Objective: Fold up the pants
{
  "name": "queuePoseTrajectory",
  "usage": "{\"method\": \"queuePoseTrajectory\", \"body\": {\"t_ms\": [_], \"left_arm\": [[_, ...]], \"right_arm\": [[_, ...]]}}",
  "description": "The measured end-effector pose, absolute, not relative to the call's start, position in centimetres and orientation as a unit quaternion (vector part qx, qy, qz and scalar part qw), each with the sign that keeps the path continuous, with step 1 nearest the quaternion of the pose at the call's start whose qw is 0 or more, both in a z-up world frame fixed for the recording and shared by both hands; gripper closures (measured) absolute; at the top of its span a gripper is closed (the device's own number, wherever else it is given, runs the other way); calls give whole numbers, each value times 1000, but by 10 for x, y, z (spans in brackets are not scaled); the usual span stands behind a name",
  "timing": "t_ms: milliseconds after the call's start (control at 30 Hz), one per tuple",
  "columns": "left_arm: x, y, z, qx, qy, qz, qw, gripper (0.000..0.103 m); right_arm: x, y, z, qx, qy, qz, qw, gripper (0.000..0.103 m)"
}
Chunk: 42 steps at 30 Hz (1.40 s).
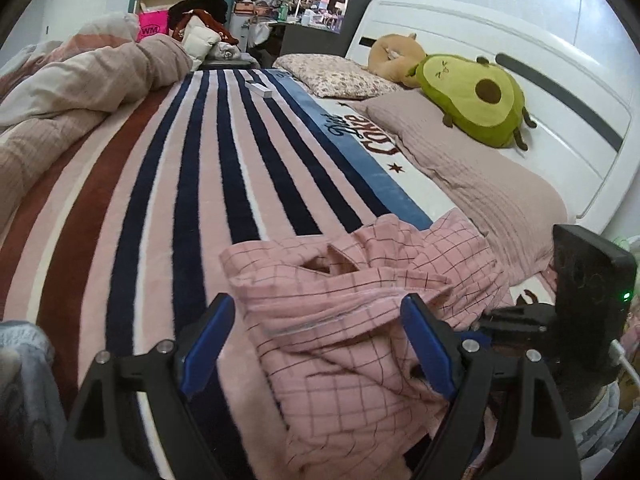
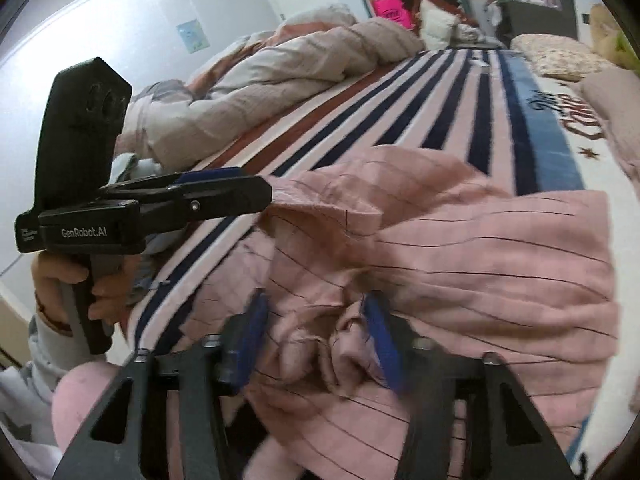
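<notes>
Pink checked pants (image 1: 352, 304) lie crumpled on the striped blanket (image 1: 208, 184) at the near edge of the bed; they also show in the right wrist view (image 2: 460, 248). My left gripper (image 1: 316, 316) is open, its blue fingers on either side of a bunched fold of the pants. My right gripper (image 2: 316, 316) is open too, its fingers around a wrinkled bunch of the fabric; this view is motion-blurred. The left gripper shows in the right wrist view (image 2: 256, 192) at the left, over the pants' edge. The right gripper's body (image 1: 588, 280) shows at the right edge of the left wrist view.
A rumpled beige duvet (image 1: 80, 92) lies along the bed's far left side. Pillows (image 1: 472, 176), an avocado plush (image 1: 476, 96) and a tan plush (image 1: 396, 54) sit by the white headboard (image 1: 560, 80). A small white box (image 1: 260, 89) lies far off on the blanket.
</notes>
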<state>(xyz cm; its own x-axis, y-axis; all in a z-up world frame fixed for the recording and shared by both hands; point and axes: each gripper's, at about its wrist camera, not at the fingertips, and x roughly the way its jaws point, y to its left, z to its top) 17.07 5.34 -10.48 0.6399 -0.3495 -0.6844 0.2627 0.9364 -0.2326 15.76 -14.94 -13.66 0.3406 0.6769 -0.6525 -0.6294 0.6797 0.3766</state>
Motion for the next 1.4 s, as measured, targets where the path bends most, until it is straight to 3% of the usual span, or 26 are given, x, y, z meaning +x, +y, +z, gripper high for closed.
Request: {"method": "queuePoseTrajectory", "body": {"t_ms": [33, 567, 600, 667, 733, 933, 1000, 1067, 1167, 1300, 1367, 1400], "left_arm": [[167, 59, -104, -63, 387, -172, 904, 21], [151, 84, -117, -90, 390, -188, 897, 21], [152, 84, -116, -92, 388, -188, 898, 21], [155, 83, -113, -97, 383, -189, 899, 21], [157, 80, -109, -95, 380, -192, 900, 21], [165, 57, -111, -86, 385, -217, 893, 22], [169, 43, -115, -74, 394, -231, 886, 28], [174, 26, -120, -46, 411, -242, 878, 46], [183, 10, -126, -12, 428, -234, 873, 59], [196, -2, -138, 11, 458, -225, 860, 63], [199, -6, -143, 11, 466, -227, 855, 83], [200, -5, -142, 10, 467, -228, 854, 88]], "right_arm": [[156, -145, -135, 25, 411, 400, 819, 99], [120, -84, -132, -10, 428, 501, 752, 98], [118, -88, -127, -5, 427, 509, 747, 97], [113, -101, -116, -4, 416, 512, 752, 81], [111, -119, -106, 1, 404, 504, 763, 74], [118, -180, -96, 1, 381, 401, 833, 74], [120, -201, -99, 23, 383, 382, 840, 74], [123, -216, -105, 48, 388, 373, 841, 74], [125, -231, -115, 72, 394, 366, 840, 74], [123, -241, -123, 87, 398, 367, 836, 74], [122, -242, -123, 90, 397, 369, 835, 74], [122, -242, -122, 91, 397, 370, 835, 74]]}}
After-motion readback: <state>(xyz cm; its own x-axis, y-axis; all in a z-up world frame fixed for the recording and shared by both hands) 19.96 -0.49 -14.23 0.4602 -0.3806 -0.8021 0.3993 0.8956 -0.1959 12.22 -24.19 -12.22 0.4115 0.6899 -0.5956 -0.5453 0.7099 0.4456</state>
